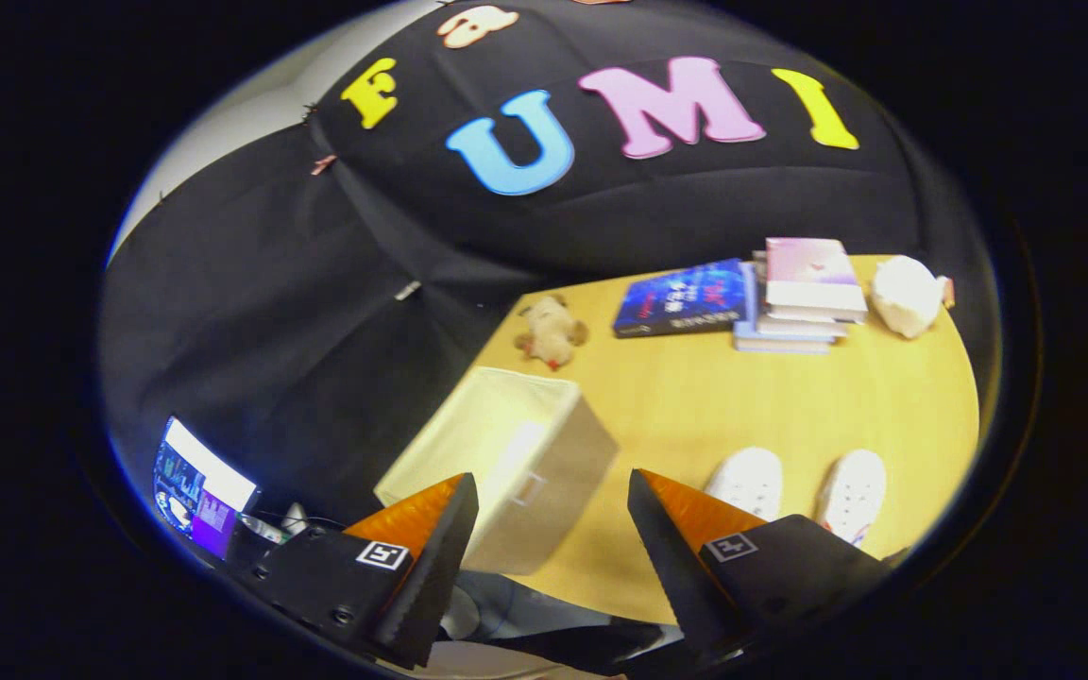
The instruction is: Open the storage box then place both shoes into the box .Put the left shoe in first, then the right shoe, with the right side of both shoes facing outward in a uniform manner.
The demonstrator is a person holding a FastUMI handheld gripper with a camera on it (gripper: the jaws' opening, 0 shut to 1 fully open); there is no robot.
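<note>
A cream fabric storage box (506,463) sits at the lower centre of the frame, at the left edge of a pale wooden desk (695,397). 2 white shoes (799,486) lie side by side at lower right. The tool (553,515) hangs above the desk's near edge, fingers spread wide, holding nothing. Toward the upper right, a small plush toy (552,331), stacked books (761,297) and a white bundle (905,295) line the far edge. Black cloth walls the booth; a lit screen (199,486) glows at lower left.

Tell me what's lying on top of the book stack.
A pink-covered book tops the stack; nothing lies on it. Lower covers are hidden. The open claw holds nothing.
</note>
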